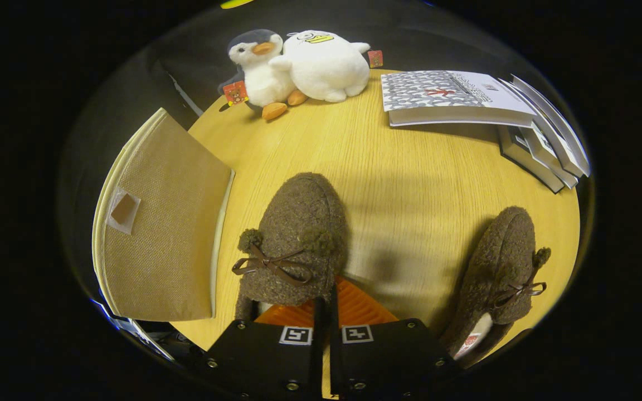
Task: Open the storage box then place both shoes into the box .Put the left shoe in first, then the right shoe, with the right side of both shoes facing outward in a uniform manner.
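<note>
Shoe (293,239) gripped between nearly closed jaws, off table (410,184).

Two brown fuzzy shoes with bows: one shoe (293,239) held at its heel rim, other shoe (502,273) lying aside; beige storage box (159,234) open.

Two brown fuzzy shoes are sitting on the worktop (410,184): one shoe (293,239) just ahead of the gripper (326,303), whose jaws are standing nearly together at its heel, and a second shoe (499,273) off to the side. One fabric storage box (159,234) is standing beside the first shoe. Two plush toys are resting beyond: one penguin (259,69) and one white duck (326,64). One fanned stack of books (488,106) is lying nearby; their exact number cannot be told.
</note>
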`<state>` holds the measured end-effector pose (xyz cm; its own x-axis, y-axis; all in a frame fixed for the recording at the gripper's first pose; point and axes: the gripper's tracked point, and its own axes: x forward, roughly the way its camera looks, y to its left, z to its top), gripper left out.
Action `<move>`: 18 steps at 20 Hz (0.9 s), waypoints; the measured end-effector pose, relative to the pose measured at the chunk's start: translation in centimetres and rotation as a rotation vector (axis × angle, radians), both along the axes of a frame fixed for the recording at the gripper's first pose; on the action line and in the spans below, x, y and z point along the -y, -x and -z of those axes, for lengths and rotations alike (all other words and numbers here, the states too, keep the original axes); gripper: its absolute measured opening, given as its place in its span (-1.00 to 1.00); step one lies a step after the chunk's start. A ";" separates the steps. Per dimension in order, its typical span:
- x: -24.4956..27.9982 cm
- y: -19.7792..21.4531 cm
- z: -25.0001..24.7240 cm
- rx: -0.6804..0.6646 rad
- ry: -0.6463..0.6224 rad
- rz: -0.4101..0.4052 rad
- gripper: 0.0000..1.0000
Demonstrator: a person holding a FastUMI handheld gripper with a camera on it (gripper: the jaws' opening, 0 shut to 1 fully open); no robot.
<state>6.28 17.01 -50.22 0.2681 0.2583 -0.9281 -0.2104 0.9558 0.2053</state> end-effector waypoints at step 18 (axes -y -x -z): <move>-7.8 0.1 -21.1 0.158 -0.237 -0.076 -0.90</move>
